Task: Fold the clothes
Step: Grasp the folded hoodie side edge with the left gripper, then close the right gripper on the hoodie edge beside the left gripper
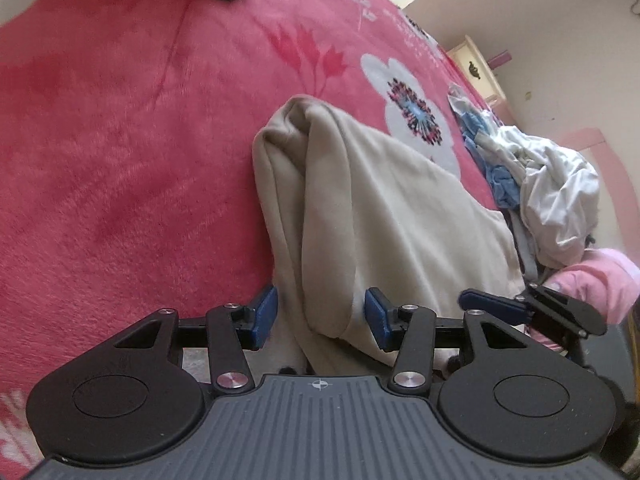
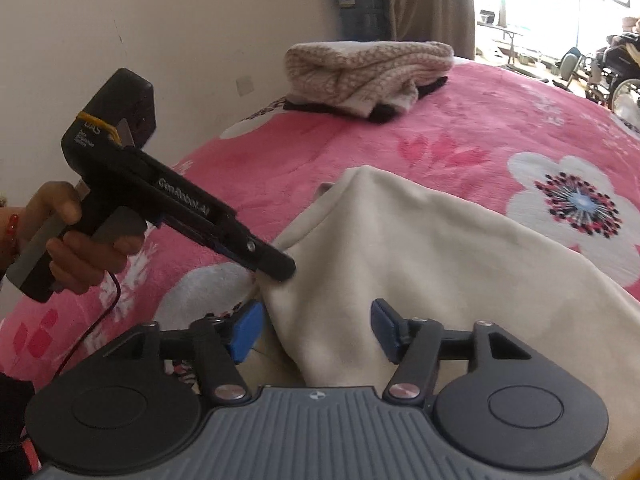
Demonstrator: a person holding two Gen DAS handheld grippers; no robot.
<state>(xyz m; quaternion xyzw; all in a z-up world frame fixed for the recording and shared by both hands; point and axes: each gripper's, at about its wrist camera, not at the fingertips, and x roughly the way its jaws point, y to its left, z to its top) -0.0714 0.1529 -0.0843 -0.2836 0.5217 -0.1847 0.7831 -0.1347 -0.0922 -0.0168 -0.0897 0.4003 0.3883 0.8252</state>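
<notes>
A cream garment (image 1: 380, 208) lies on the bed's pink blanket (image 1: 120, 160). The left claw (image 1: 320, 316) stands apart around a fold. The right claw (image 2: 316, 330) also stands apart, cloth between its fingers, not pinched.

The left gripper (image 2: 276, 268) bears raised lettering along its black body, seemingly "GenRobot.AI", though partly blurred.

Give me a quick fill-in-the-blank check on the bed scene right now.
1. The cream garment lies on a ____ floral blanket.
2. The folded knit sweater rests on something ____ in colour.
3. The right gripper has its jaws ____.
4. The unfolded pile is mostly ____.

Missing: pink; black; open; white
</notes>
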